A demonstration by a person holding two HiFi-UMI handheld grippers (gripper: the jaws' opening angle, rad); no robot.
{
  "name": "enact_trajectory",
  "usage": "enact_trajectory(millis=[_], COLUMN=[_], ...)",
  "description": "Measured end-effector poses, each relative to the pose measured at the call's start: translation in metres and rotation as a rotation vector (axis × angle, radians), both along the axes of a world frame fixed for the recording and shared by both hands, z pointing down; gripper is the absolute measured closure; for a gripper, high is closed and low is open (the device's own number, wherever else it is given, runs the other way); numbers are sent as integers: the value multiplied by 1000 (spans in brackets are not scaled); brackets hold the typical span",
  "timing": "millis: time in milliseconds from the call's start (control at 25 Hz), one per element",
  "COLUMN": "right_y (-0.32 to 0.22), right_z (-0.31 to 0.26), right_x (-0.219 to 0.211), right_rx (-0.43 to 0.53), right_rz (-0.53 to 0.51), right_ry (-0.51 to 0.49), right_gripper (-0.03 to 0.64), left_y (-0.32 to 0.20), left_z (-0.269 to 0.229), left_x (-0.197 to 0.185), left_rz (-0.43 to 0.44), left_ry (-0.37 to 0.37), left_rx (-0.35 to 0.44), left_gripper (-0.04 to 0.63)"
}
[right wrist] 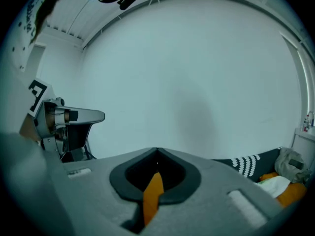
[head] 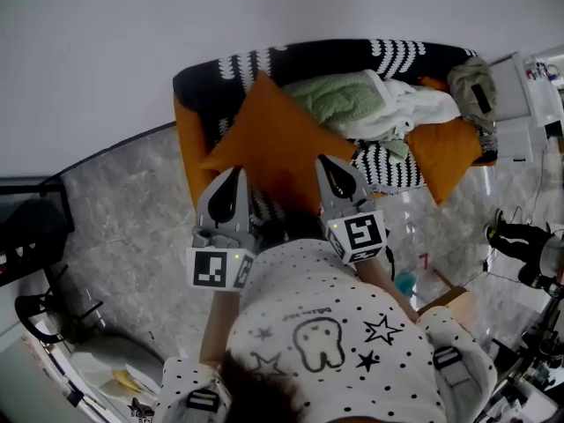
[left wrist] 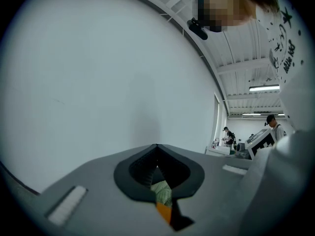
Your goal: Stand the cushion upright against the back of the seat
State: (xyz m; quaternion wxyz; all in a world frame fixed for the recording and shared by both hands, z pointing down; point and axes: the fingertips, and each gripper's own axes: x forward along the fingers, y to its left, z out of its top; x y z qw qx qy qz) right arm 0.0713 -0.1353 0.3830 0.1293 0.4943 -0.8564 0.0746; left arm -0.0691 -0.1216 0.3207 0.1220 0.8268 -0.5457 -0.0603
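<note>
Care is needed along the lower edge of the orange cushion (head: 269, 139), which is propped tilted on one corner at the left end of the sofa, with its top corner up by the patterned back (head: 317, 60). The right gripper (head: 328, 167), at the cushion's 5 o'clock, is clamped on a thin orange fold of it. The left gripper (head: 233, 179), at 7 o'clock, is pressed together at the edge, though a pinch of fabric there cannot be confirmed. For a good result, the bottom edge should be squared flat on the seat (head: 454, 148) and the top pushed toward 12 o'clock until the whole face is backed. The heap of clothes (head: 352, 100) at 3 o'clock should be kept from crowding it, and the grip should be released only once the cushion is judged steady.
</note>
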Motion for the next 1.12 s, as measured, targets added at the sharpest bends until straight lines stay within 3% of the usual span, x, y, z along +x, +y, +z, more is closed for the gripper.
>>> enact_trajectory(millis=[360, 1040, 1120], right_y=[-3, -20, -25], right_z=[1, 4, 5], right_x=[-2, 39, 41], right_rx=[8, 4, 2], right_rz=[-55, -3, -1], right_ry=[-10, -9, -8], right_gripper=[615, 615, 615], left_y=[7, -31, -38], left_z=[8, 31, 41], left_x=[-2, 28, 31], left_rz=[-51, -32, -5], left_ry=[-28, -72, -81], left_rx=[-18, -38, -45], left_gripper=[594, 591, 507])
